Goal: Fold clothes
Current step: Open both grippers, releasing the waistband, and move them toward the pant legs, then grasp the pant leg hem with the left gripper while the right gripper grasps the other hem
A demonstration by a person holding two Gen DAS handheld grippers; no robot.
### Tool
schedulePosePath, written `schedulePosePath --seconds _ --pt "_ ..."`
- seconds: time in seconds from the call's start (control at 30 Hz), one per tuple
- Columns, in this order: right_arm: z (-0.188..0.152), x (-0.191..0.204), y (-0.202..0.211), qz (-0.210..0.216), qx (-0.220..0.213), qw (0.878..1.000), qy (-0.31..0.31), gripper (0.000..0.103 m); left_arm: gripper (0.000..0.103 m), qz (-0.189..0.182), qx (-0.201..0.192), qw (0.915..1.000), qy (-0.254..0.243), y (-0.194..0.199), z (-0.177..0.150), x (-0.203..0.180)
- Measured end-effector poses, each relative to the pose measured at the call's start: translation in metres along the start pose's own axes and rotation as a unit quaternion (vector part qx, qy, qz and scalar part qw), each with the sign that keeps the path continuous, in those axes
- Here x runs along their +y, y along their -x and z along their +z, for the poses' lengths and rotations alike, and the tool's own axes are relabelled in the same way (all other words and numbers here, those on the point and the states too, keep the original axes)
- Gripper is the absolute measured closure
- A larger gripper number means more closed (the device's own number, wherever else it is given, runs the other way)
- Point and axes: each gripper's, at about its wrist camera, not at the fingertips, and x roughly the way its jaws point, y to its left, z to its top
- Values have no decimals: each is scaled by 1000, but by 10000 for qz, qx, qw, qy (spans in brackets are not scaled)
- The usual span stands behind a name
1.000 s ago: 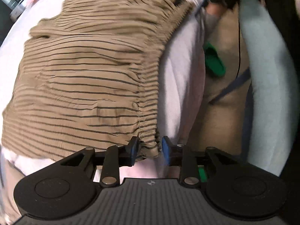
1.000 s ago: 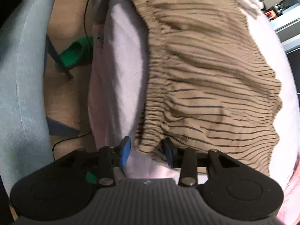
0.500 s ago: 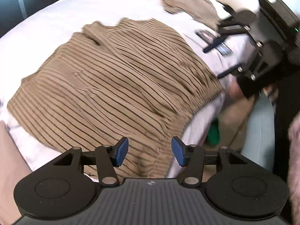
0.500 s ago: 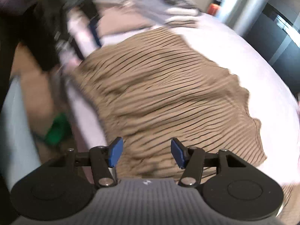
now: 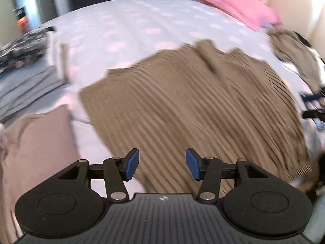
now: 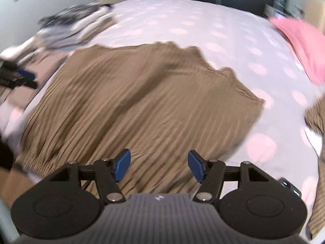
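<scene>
Dotted bedsheet [image 5: 126,26], ribbed brown striped garment [image 5: 193,105] spread flat

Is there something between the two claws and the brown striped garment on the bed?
Nothing visible does. The left claw and the right claw are both open directly above the brown striped garment, which lies spread on the bed.

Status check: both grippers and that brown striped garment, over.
Left gripper open, empty. Right gripper open, empty. Brown striped pleated garment spread flat on polka-dot bedsheet, not gripped. Nothing lying on it.
</scene>
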Motion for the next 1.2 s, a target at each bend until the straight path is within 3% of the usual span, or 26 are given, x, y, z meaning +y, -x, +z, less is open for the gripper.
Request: schedulePosePath --seconds 0.13,0.27,0.57,0.83,1.03,1.2 --pt "15 -43 -7 -206 -37 9956 -911 37 54 308 -150 9986 408 -13 18 35" --pt "23 -91 -18 -305 -117 9834 -1785 37 54 567 -200 9959 673 -29 31 64" --pt "41 -169 -53 -395 -331 9524 -3003 38 54 382 -154 9869 1558 -72 41 111" --pt "76 -198 -95 -143 235 9649 -2611 39 54 184 -76 9865 1625 -114 53 118" --pt "88 -201 -129 -167 395 9644 -2609 39 54 217 -180 9840 1757 -135 56 121" --pt "93 -190 -150 -364 355 9673 -2486 52 57 173 -397 9809 1894 -138 61 124"
